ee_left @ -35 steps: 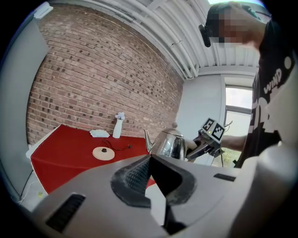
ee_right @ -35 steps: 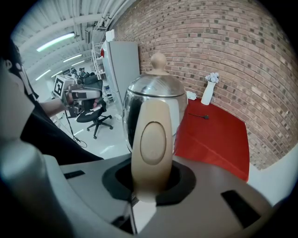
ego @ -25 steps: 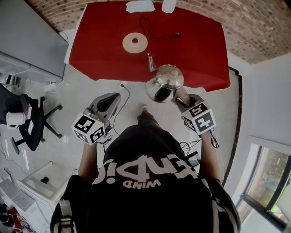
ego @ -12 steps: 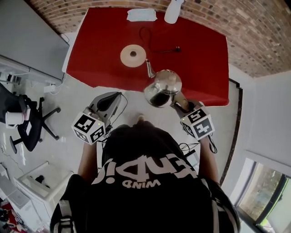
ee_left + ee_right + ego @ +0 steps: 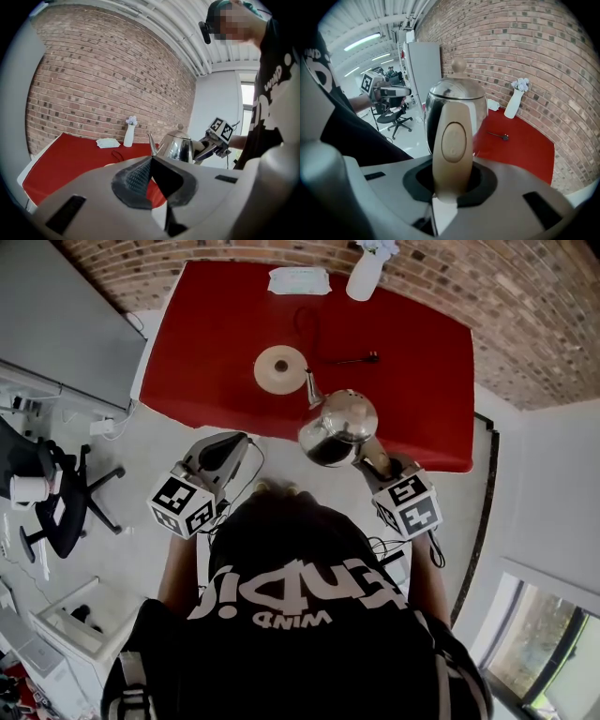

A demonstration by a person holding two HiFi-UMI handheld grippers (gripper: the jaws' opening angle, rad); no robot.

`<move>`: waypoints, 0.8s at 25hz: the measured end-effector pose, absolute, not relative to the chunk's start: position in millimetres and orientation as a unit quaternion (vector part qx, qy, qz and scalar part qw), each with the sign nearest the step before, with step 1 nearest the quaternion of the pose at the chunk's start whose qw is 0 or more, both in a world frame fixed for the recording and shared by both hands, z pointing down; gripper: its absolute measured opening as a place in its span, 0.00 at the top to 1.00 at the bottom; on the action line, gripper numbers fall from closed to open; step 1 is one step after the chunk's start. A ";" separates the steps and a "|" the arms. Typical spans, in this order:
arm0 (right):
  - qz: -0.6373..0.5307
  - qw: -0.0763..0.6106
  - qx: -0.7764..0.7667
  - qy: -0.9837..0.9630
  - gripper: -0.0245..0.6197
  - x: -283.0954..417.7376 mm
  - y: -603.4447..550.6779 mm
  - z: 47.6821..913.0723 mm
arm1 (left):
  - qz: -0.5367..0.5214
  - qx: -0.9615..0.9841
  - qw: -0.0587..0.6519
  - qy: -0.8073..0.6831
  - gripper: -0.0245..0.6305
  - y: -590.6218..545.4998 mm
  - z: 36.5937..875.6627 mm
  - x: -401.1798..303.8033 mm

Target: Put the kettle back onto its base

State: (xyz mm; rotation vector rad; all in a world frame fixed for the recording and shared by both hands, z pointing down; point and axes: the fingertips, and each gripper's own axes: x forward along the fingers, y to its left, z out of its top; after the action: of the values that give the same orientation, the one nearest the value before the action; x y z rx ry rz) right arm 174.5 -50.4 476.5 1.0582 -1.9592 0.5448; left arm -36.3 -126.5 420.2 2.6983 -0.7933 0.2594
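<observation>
A shiny steel kettle (image 5: 339, 420) with a beige handle (image 5: 451, 140) hangs over the near edge of the red table (image 5: 206, 352). My right gripper (image 5: 377, 457) is shut on that handle, and the kettle (image 5: 454, 101) stands upright in front of its jaws (image 5: 450, 180). The round beige base (image 5: 280, 368) lies on the table just beyond and left of the spout. My left gripper (image 5: 230, 440) is over the floor by the table's near edge, shut with nothing in it (image 5: 151, 161). From there the kettle (image 5: 180, 145) shows to the right.
A black cable (image 5: 314, 334) runs from the base to a plug (image 5: 372, 357). A white vase (image 5: 364, 276) and a white pack (image 5: 298, 280) stand at the table's far edge by the brick wall. An office chair (image 5: 66, 502) is at left.
Both grippers have moved toward the table. The kettle went from over the floor at the table's edge to over the red top, nearer the base.
</observation>
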 end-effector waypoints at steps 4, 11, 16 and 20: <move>0.211 0.414 0.426 -0.776 0.85 167.1 -59.4 475.6 | 0.089 0.944 0.160 -0.275 0.95 -137.4 424.3 -42.1; 0.212 0.405 0.433 -0.777 0.85 164.0 -68.5 470.5 | 0.083 0.945 0.168 -0.267 0.95 -142.8 431.4 -39.1; 0.203 0.401 0.436 -0.780 0.85 160.1 -80.5 463.2 | 0.084 0.947 0.172 -0.259 0.95 -143.4 434.4 -37.5; 0.195 0.397 0.437 -0.783 0.85 157.6 -93.2 462.0 | 0.083 0.947 0.172 -0.258 0.95 -145.6 434.8 -38.9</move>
State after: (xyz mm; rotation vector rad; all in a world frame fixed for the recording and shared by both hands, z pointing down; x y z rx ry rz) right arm 157.6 -93.2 462.0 1.1057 -1.9840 0.4935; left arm -38.9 -145.6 434.8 2.6879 -0.7327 0.2350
